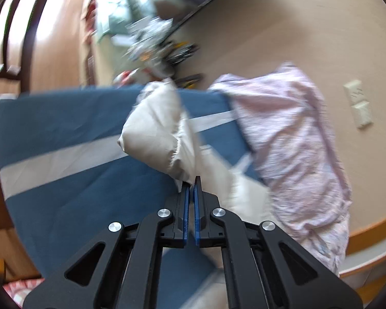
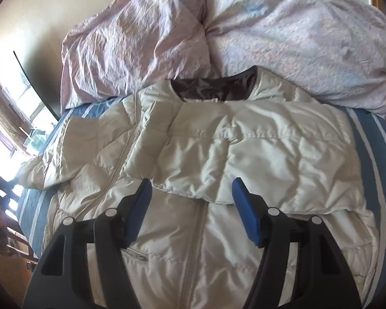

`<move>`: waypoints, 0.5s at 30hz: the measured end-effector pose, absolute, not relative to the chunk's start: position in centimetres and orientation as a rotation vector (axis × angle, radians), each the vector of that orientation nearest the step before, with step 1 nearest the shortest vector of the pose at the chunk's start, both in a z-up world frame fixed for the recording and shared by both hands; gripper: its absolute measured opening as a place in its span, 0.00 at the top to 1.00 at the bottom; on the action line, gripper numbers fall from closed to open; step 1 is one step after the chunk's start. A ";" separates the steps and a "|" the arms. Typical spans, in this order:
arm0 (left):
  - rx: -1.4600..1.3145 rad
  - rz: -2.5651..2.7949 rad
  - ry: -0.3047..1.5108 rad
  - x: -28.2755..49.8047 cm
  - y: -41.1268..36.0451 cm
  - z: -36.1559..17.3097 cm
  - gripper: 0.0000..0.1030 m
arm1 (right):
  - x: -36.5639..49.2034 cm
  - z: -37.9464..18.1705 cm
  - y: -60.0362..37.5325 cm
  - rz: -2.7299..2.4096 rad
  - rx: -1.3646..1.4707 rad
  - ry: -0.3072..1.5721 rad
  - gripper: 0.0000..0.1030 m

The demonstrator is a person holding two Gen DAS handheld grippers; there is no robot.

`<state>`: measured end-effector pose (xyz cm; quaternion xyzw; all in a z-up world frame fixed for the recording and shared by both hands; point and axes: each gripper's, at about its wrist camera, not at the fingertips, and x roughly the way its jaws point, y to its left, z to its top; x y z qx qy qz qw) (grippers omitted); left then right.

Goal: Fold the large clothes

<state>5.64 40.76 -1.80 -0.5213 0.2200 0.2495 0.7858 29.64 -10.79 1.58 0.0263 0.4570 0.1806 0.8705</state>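
In the left wrist view, a wooden door or wardrobe front fills the far left edge, and the bed (image 1: 64, 180) with its blue, white-striped sheet spreads from there toward the middle. The sheet's left half is bare. The left tongs (image 1: 191, 180) are closed, their blue pads pinching cream fabric of the puffer jacket (image 1: 157, 134), whose sleeve bulges up and away from the tips. To the right a pink pillow (image 1: 290, 134) crowds the bed's end against a beige wall with a switch plate (image 1: 357, 103).

In the right wrist view, a bright window lies at the left edge, beyond the bed's (image 2: 36, 211) striped border. The puffer jacket (image 2: 244, 154) lies flat across the sheet, collar toward two pink pillows (image 2: 141, 38), one sleeve folded across the chest. The right tongs (image 2: 191, 188) stand wide with nothing between the pads, hovering over the jacket's front by the zipper. A narrow strip of sheet shows on the right.
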 end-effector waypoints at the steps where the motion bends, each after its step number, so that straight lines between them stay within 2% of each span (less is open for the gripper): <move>1: -1.100 0.517 0.460 6.2 40.3 -0.6 0.98 | 29.6 1.7 -11.1 0.376 0.057 0.951 0.35; 9: -0.910 0.285 0.378 11.5 33.7 8.1 0.98 | 29.4 2.1 -13.3 0.357 0.071 0.929 0.34; 15: -0.831 0.037 0.383 16.0 26.3 11.4 0.98 | 29.5 2.1 -14.9 0.338 0.100 0.920 0.34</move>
